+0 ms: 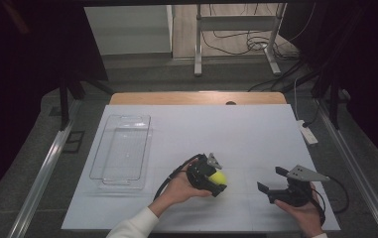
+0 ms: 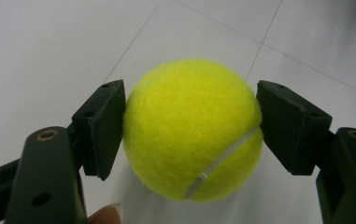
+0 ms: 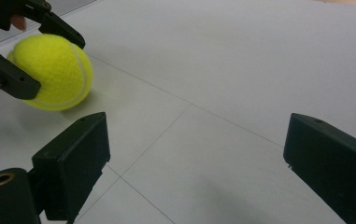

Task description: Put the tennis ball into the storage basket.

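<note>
- The tennis ball (image 2: 192,130) is sitting low over the white table (image 1: 256,134), toward the near edge and a little left of centre in the high view; whether it is touching the surface or hanging just above it cannot be told.
- It is looking light and springy: the yellow felt should be giving the pads good friction, the shell should be yielding slightly under pressure, and nothing about it is suggesting fragility.
- Being round, it is likely to be rolling off if let go, so the sound place to take hold is across its widest part, with the pads on opposite sides.
- The left gripper (image 2: 189,126) is doing just that: its two black jaws are pressing on the ball's left and right flanks at about mid-height, clamped on it, with the white seam curving down between them.
- The person's left hand (image 1: 176,191) is wrapping the gripper body from the near side.
- The right gripper (image 1: 271,181) is hovering well apart to the right, its jaws standing wide with nothing between them.
- A clear plastic tray (image 1: 122,148) is lying on the table's left part, well apart from the ball.
</note>
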Demonstrator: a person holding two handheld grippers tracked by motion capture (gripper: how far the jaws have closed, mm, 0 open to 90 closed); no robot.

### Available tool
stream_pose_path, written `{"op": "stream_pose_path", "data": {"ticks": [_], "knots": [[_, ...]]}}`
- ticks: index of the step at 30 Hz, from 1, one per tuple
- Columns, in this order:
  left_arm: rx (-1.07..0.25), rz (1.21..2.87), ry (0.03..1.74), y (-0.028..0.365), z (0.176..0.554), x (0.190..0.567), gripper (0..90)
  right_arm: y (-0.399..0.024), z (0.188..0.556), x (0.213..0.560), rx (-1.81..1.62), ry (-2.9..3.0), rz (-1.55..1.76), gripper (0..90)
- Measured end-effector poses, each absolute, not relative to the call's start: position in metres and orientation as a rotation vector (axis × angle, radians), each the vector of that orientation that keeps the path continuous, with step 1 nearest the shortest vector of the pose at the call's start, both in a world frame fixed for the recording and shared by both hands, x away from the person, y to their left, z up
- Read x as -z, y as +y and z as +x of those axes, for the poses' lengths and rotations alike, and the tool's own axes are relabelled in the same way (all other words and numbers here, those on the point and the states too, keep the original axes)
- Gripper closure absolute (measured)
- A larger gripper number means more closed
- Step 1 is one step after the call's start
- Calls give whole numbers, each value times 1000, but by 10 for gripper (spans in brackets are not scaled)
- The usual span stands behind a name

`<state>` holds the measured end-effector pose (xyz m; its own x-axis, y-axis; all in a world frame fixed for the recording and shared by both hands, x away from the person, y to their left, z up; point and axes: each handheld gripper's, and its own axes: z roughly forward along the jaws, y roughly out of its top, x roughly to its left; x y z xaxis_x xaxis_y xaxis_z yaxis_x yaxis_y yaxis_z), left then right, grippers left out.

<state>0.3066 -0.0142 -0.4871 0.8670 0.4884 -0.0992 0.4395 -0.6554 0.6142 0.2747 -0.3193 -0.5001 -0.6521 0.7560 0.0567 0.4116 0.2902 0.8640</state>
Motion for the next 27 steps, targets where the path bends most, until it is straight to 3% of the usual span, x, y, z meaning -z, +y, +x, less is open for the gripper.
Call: {"op": "stream_pose_path", "data": {"ticks": [27], "knots": [[-170,2296,629,4,302,459,276,-320,274,499,-1315,2186,1053,73]]}}
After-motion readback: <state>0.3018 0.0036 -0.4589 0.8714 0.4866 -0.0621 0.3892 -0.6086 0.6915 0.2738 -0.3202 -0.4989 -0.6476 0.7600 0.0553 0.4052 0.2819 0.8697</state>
